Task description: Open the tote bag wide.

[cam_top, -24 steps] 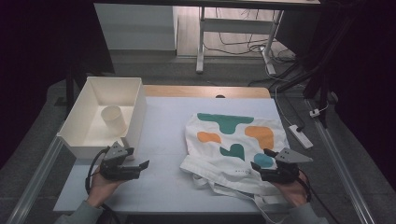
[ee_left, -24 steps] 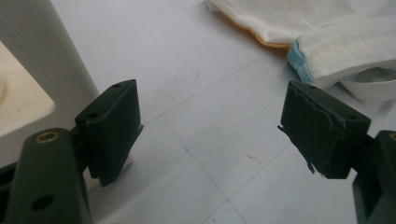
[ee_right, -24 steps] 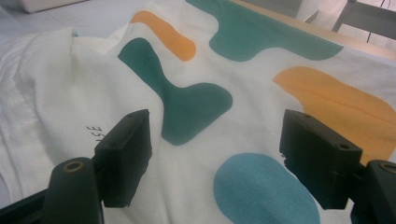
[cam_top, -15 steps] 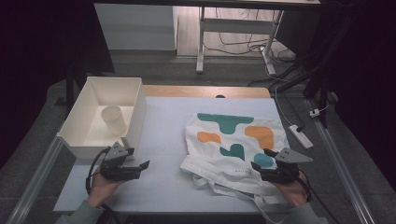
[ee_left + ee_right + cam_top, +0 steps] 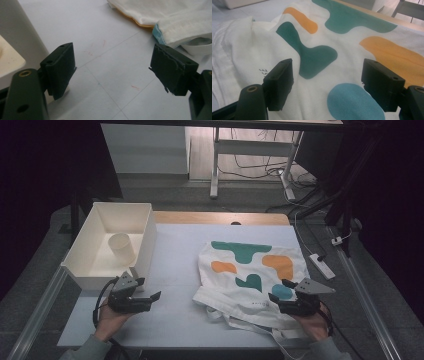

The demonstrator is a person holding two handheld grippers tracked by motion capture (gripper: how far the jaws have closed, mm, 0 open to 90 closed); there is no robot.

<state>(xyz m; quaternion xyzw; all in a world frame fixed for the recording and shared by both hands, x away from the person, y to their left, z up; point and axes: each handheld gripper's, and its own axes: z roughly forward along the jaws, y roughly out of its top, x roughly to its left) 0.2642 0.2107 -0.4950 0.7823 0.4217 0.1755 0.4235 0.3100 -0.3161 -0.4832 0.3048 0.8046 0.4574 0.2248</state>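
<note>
Currently, from the high view we place the printed tote bag (image 5: 250, 275) on the table (image 5: 175, 265) right of centre, while the gripper views show left tongs (image 5: 112, 72) and right tongs (image 5: 327, 82) wide open, empty, pending a grasp.

white cloth tote bag (image 5: 250, 270), printed with teal, orange and light-blue blobs plus small dark lettering. lies flat on the right half of the table, print side up, far edge fairly smooth. near edge rumpled and folded over, straps bunched loosely at the table's front edge. nothing gripping it.
</note>
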